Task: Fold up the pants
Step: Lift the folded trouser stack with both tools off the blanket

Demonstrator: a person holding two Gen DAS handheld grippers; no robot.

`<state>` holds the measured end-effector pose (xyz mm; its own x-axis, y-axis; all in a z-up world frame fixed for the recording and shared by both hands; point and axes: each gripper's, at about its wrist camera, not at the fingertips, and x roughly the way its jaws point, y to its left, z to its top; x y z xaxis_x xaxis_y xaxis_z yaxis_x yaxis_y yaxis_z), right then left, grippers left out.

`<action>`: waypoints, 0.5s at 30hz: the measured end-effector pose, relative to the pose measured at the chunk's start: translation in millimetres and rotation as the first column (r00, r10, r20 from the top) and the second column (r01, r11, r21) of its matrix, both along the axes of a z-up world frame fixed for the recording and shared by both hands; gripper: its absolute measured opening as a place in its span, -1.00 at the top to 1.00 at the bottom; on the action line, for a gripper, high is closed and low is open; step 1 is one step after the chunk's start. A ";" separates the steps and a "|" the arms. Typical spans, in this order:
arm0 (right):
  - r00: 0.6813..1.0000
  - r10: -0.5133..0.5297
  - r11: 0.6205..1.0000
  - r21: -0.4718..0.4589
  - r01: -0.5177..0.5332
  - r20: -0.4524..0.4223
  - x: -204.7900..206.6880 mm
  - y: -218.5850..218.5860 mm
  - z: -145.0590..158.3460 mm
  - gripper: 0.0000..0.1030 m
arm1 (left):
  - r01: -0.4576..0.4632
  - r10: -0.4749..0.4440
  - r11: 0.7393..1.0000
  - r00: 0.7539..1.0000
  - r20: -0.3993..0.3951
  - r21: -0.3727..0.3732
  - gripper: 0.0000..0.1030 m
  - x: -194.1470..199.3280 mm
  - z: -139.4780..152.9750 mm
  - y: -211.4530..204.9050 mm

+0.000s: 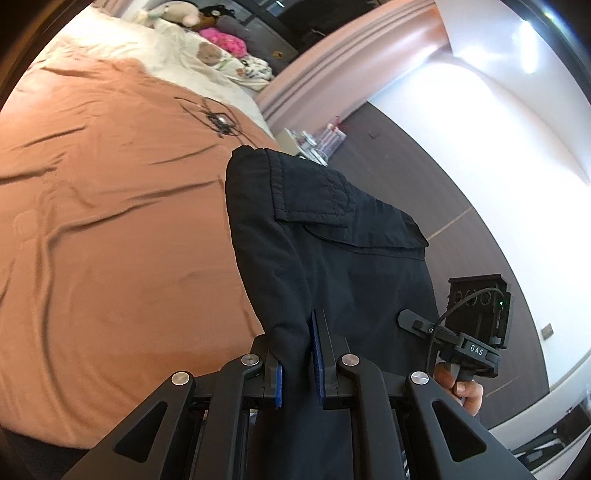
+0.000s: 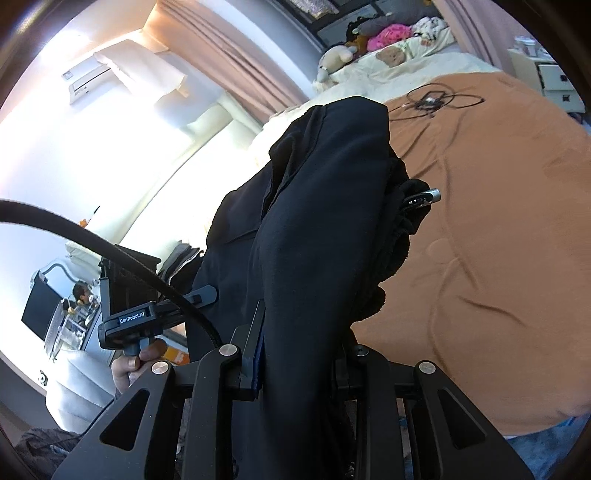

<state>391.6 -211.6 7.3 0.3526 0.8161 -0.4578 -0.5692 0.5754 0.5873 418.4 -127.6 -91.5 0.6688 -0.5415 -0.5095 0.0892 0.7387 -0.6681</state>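
Observation:
Black pants (image 1: 332, 236) with a flapped cargo pocket hang in the air above the orange bed cover (image 1: 110, 221). My left gripper (image 1: 297, 354) is shut on a fold of the pants between its blue pads. In the right wrist view the pants (image 2: 325, 206) drape forward over my right gripper (image 2: 299, 354), which is shut on the cloth; its right finger is hidden by fabric. A metal clasp (image 2: 424, 197) sticks out of the waistband. Each view shows the other gripper: the right one (image 1: 476, 332), the left one (image 2: 129, 317).
The bed cover (image 2: 498, 221) carries a tangle of black cable with a small device (image 1: 218, 120) (image 2: 432, 99). Plush toys and pillows (image 1: 207, 33) lie at the head of the bed. A curtain (image 1: 351, 59) and dark floor (image 1: 424, 177) are to the right.

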 end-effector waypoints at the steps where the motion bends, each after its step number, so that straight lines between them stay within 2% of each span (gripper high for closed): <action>1: 1.000 -0.008 1.000 -0.004 0.008 0.003 1.8 -7.5 2.2 0.56 | 0.010 -0.010 1.000 1.000 0.000 0.000 0.74 6.6 -0.5 -4.4; 15: 0.997 -0.075 0.995 -0.058 0.076 0.018 17.5 -101.2 25.6 0.56 | 0.168 -0.168 0.986 0.986 0.002 -0.007 0.74 96.4 -8.2 -102.2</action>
